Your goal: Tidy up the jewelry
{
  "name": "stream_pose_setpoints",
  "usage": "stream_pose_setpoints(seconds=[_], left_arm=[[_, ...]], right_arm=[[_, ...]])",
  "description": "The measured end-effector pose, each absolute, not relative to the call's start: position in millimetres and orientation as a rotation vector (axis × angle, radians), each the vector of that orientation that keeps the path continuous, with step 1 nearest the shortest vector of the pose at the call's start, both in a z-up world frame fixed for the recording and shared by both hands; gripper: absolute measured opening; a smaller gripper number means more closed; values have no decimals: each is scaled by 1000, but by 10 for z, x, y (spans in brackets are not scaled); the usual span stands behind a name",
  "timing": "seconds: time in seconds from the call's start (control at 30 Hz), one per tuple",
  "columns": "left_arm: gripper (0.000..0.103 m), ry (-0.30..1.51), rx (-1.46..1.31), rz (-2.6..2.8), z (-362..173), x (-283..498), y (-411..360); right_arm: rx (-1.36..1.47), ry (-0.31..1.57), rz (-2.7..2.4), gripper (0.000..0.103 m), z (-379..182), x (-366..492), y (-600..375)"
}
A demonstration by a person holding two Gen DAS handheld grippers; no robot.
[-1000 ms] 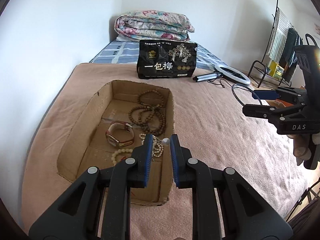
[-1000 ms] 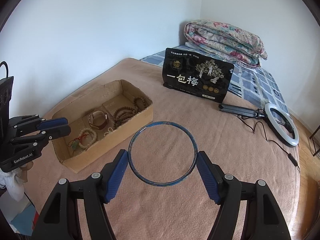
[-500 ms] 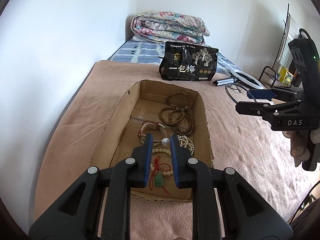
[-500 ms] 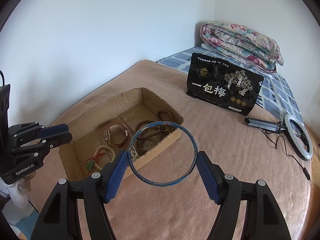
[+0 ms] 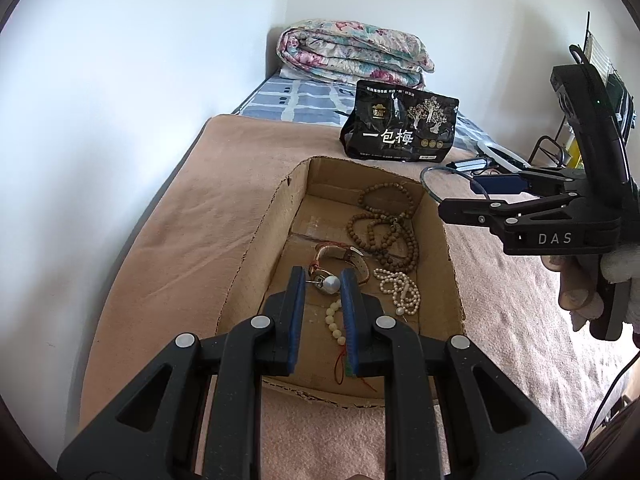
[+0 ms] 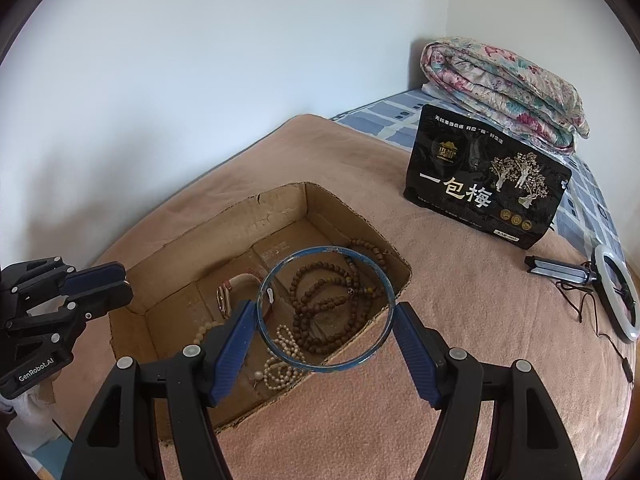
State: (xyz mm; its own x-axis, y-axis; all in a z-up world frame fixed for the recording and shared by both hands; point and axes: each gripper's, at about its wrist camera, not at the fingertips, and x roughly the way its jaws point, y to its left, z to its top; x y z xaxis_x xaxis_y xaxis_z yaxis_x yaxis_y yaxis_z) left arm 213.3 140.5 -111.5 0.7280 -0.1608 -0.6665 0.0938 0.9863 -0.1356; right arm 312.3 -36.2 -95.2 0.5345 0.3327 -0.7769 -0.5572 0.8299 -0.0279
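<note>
1. The left hand-held gripper (image 5: 323, 282) hangs above the near end of a cardboard box (image 5: 256, 236) on a bed (image 5: 176, 240), its blue pads pinching a small pearl earring (image 5: 329, 283).
2. The right hand-held gripper (image 6: 325, 316) clamps a blue bangle (image 6: 384, 288) between its widely spread fingers; the ring hovers over the box's right side, partly past the rim.
3. Inside the box lie brown beads (image 5: 384, 228) at the far end, a watch (image 5: 340, 254) in the middle, a pearl strand (image 5: 400, 290) beside it, and a pale bead bracelet (image 5: 334, 322) with a red cord and green charm nearest the camera.
4. A black pouch (image 6: 486, 192) stands just behind the box, with a folded quilt (image 6: 504, 84) farther back against the wall.
5. A ring light (image 6: 616, 292) and its cable lie on the bed well to the right.
</note>
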Motion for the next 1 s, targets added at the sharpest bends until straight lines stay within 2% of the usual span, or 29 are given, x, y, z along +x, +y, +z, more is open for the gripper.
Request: stream_pose_setpoints(seconds=[0.6, 0.67, 0.7, 0.77, 0.8, 1.0], left_arm=[[17, 740, -65, -139, -1152, 2167, 1339], [17, 739, -58, -138, -1158, 2171, 1327], [20, 741, -57, -137, -1162, 2176, 1324], [54, 740, -59, -137, -1161, 2181, 1326], [59, 729, -61, -133, -1157, 2169, 1328], [62, 727, -49, -119, -1158, 2163, 1328]], right_arm=[[-279, 870, 522, 73, -1104, 3312, -257], [-283, 867, 518, 81, -1101, 3314, -256], [-283, 861, 514, 84, -1093, 3313, -258], [-285, 847, 504, 90, -1072, 3309, -263], [-285, 842, 501, 90, -1063, 3305, -264], [-307, 824, 477, 100, -1034, 3285, -247]])
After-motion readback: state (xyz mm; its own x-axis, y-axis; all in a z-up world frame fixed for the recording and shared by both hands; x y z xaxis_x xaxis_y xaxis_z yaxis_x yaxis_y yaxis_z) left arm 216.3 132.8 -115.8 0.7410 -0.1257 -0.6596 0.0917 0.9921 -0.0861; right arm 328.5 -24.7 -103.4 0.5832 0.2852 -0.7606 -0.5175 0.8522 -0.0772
